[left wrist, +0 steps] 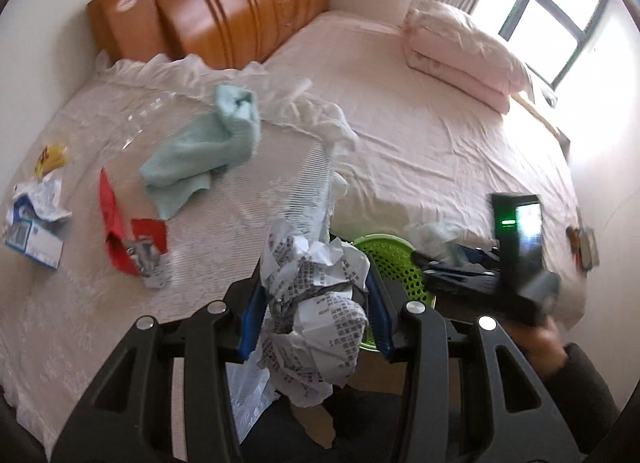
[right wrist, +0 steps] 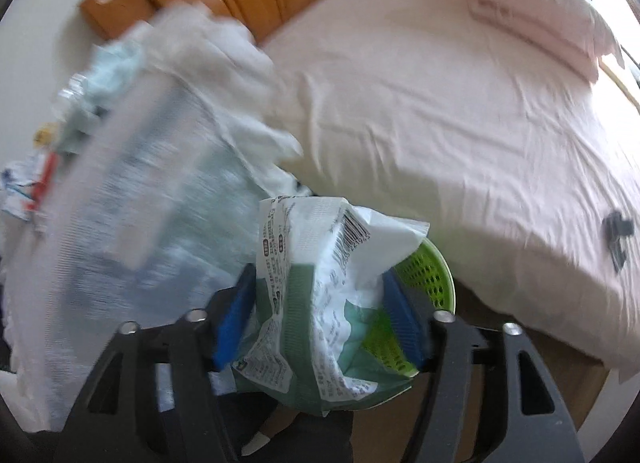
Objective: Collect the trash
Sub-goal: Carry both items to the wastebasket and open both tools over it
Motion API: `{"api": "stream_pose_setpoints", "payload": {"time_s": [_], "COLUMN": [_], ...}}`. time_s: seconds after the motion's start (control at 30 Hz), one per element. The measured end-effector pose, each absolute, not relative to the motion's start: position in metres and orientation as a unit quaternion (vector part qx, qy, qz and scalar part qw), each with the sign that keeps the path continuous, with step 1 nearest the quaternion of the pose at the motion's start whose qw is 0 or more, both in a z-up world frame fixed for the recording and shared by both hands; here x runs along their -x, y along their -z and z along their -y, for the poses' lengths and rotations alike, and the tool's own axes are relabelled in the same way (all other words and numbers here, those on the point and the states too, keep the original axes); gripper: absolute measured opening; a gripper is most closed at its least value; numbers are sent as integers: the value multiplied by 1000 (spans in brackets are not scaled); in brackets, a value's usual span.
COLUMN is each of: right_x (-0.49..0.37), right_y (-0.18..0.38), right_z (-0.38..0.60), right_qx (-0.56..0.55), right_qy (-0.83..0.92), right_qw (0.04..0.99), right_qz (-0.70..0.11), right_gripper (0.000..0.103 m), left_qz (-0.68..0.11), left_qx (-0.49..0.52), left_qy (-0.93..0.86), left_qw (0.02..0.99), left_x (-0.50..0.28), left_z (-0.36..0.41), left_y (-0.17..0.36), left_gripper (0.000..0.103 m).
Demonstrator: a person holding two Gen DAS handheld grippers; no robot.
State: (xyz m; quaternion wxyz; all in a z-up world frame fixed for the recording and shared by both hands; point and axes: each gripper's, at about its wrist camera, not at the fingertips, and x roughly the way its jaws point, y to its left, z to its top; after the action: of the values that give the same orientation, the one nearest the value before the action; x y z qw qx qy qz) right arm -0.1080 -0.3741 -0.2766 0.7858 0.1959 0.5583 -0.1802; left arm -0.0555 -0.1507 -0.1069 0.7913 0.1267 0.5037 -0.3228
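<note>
Crumpled printed paper (left wrist: 316,295) between blue ribbed plastic pads (left wrist: 252,315). Beyond fingertips: perforated glossy green plastic basket (left wrist: 390,259), glossy carved wooden headboard (left wrist: 240,3), wrinkled matt cloth sheet (left wrist: 420,111).

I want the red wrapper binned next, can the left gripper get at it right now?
Probably not yet: the left gripper is shut on crumpled paper. The red wrapper itself lies uncovered on the bed, so the way looks free once the paper is dropped.

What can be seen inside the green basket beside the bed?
The green basket shows only its rim and perforated wall. The green-and-white wrapper between the right gripper's jaws covers most of its opening, so its contents cannot be seen.
</note>
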Motion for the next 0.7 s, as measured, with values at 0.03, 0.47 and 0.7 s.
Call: {"api": "stream_pose_setpoints", "payload": {"time_s": [0.03, 0.47, 0.7], "right_x": [112, 181, 219], "right_y": [284, 246, 219], "right_z": [377, 430, 455], "right_qx": [-194, -189, -182], "right_qy": [188, 273, 312], "right_qw": [781, 776, 777], "right_qz": [-564, -537, -516], "right_gripper": [86, 101, 101], "left_qz": [-503, -509, -542], "left_qx": [-132, -186, -220], "left_qy": [325, 377, 407], "left_qw": [790, 751, 701], "left_x": [58, 80, 91], "left_z": [154, 231, 294], "left_y": [107, 134, 198], "left_gripper": [43, 43, 46]}}
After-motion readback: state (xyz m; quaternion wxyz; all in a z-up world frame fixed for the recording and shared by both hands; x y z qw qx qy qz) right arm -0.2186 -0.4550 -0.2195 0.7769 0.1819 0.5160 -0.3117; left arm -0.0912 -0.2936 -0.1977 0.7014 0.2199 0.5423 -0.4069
